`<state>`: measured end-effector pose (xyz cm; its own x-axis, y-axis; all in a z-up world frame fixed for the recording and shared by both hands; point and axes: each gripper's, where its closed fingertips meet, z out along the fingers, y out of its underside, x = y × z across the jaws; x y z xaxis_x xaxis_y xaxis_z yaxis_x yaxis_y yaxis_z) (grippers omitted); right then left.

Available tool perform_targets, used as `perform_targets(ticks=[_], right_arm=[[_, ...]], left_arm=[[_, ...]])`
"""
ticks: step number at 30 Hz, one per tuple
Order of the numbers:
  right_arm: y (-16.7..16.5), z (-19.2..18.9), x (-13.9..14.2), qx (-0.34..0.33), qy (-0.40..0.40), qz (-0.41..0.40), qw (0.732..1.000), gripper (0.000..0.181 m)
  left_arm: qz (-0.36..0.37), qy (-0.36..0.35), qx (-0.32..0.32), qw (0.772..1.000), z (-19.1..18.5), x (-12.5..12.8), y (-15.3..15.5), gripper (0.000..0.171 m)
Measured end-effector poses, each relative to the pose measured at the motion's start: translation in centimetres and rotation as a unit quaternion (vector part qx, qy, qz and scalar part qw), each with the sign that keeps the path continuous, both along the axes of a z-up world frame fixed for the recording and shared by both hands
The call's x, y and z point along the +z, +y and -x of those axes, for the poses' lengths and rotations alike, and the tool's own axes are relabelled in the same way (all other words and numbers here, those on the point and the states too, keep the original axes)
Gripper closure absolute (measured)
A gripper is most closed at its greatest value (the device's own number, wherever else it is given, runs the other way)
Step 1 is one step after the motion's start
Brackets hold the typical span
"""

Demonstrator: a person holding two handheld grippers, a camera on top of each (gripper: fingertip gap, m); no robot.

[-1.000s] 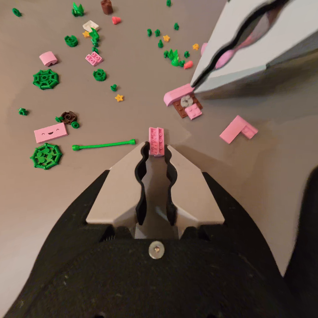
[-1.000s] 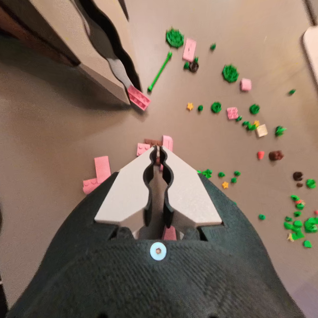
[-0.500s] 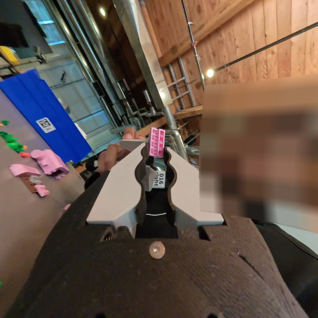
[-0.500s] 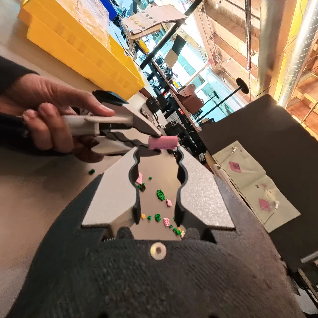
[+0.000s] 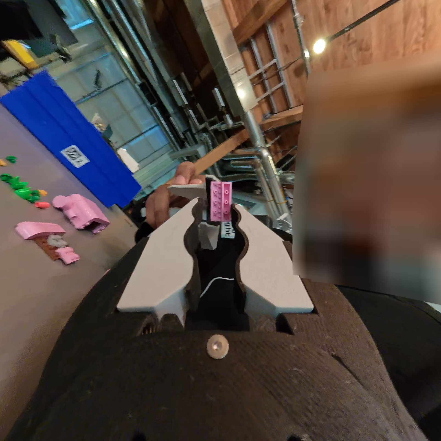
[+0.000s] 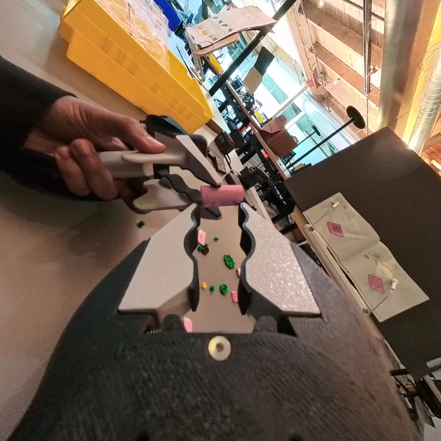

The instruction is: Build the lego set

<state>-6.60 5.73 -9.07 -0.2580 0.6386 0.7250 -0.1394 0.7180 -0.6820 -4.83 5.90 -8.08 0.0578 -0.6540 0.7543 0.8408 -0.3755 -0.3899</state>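
left claw (image 5: 218, 210) up off the bench (image 5: 35, 274) pinching a pink brick (image 5: 220, 201) at its tips, right claw (image 6: 218, 210) spread wide just under that brick, half-built pink piece (image 5: 47, 238) sitting on the bench

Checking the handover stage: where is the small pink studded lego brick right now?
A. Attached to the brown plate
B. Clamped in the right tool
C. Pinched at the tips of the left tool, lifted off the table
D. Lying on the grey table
C: the small pink studded lego brick sits pinched at the tips of the left tool, above the grey table; the right tool is open.
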Motion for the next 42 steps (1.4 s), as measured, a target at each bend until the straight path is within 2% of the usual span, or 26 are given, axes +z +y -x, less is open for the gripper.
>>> perform_targets(ticks=[1, 3, 4, 7, 10, 11, 13, 16, 20, 25, 32, 35, 37, 38, 40, 42], right_arm=[[0.3, -0.1, -0.2, -0.004, -0.004, -0.001, 1.0, 0.151], [1.0, -0.3, -0.9, -0.015, -0.023, -0.009, 1.0, 0.151], [1.3, -0.3, -1.4, -0.021, -0.035, -0.017, 0.999, 0.152], [2.1, -0.4, -3.0, -0.044, -0.064, -0.048, 0.996, 0.152], [2.5, -0.5, -4.9, -0.057, -0.096, -0.089, 0.99, 0.151], [2.5, -0.6, -5.2, -0.054, -0.097, -0.094, 0.989, 0.151], [2.4, -0.8, -5.0, -0.043, -0.093, -0.074, 0.992, 0.151], [2.0, -1.4, -4.3, -0.007, -0.1, -0.019, 0.995, 0.151], [1.4, -2.4, -4.1, 0.042, -0.107, -0.01, 0.993, 0.151], [0.5, -3.9, -4.4, 0.093, -0.127, 0.014, 0.987, 0.15], [-0.2, -5.1, -5.6, 0.125, -0.163, 0.007, 0.979, 0.149], [0.5, -4.8, -6.1, 0.104, -0.191, 0.002, 0.976, 0.149], [1.8, -4.5, -6.8, 0.07, -0.215, -0.002, 0.974, 0.149], [2.8, -4.3, -7.6, 0.045, -0.242, -0.002, 0.969, 0.149], [4.7, -4.5, -10.1, -0.009, -0.331, 0.004, 0.944, 0.149], [5.6, -4.5, -11.7, -0.042, -0.388, 0.02, 0.921, 0.149]], left_arm=[[0.016, 0.015, 0.018, 1.0, 0.2, -0.5, 0.3, 0.143], [0.043, 0.058, 0.059, 0.996, 0.7, -1.3, 0.9, 0.117], [0.056, 0.088, 0.076, 0.992, 0.7, -1.7, 1.1, 0.113], [0.113, 0.189, 0.091, 0.971, -0.2, -3.6, 1.9, 0.123], [0.149, 0.242, 0.107, 0.953, -0.6, -5.1, 2.5, 0.156], [0.146, 0.238, 0.102, 0.955, -0.7, -5.0, 2.5, 0.165], [0.141, 0.217, 0.09, 0.962, -0.7, -4.7, 2.3, 0.168], [0.122, 0.166, 0.05, 0.977, -1.1, -4.0, 1.9, 0.169], [0.114, 0.134, -0.016, 0.984, -2.2, -3.9, 1.4, 0.168], [0.117, 0.133, -0.086, 0.981, -3.7, -4.1, 0.5, 0.168], [0.136, 0.153, -0.136, 0.969, -5.3, -5.2, 0.1, 0.168], [0.149, 0.175, -0.112, 0.967, -5.0, -5.7, 0.6, 0.166], [0.162, 0.223, -0.057, 0.959, -3.9, -6.4, 1.3, 0.147], [0.159, 0.256, -0.034, 0.953, -3.5, -6.5, 1.4, 0.145], [0.159, 0.325, 0.002, 0.932, -3.0, -7.0, 1.5, 0.14], [0.158, 0.384, 0.027, 0.909, -2.8, -7.6, 1.8, 0.141]])
